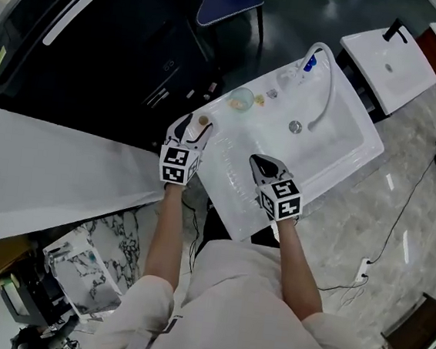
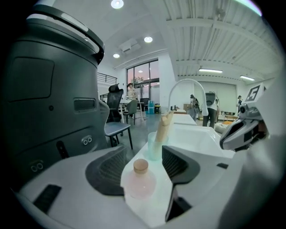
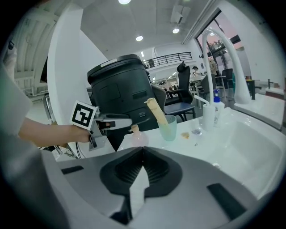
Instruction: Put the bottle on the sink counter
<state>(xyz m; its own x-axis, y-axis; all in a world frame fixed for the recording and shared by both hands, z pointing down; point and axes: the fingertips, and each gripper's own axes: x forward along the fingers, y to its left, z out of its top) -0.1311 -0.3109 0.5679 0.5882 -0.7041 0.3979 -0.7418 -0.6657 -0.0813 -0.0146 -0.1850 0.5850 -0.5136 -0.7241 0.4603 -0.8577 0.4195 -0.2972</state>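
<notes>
Left tool (image 2: 145,153) jaws stand wide apart, holding nothing; the pads sit either side of the small round pale pink bottle with a cork-coloured cap (image 2: 140,178), a gap showing on both sides

Bottle is upright on the flat rim of the white sink desk (image 1: 233,210), at the corner by the person's left hand, on the desk edge next to the big dark grey machine (image 1: 101,34)

Same read from the head view: left tool (image 1: 195,129) straddles the bottle (image 1: 202,121) at that corner

Right gripper view agrees: bottle (image 3: 136,135) stands on the rim just in front of the left tool (image 3: 127,123)

Further along the same edge is a translucent green cup (image 2: 154,145) with a beige tube-like item leaning in it, near the bottle but apart from it

White arched faucet (image 1: 326,80) and blue-topped pump bottle (image 1: 310,63) are at the far corner of that edge, well apart from the pink bottle

Right tool (image 3: 143,152) has its jaws closed together with nothing between them; in the head view it (image 1: 267,167) is over the near part of the basin, well apart from the bottle
</notes>
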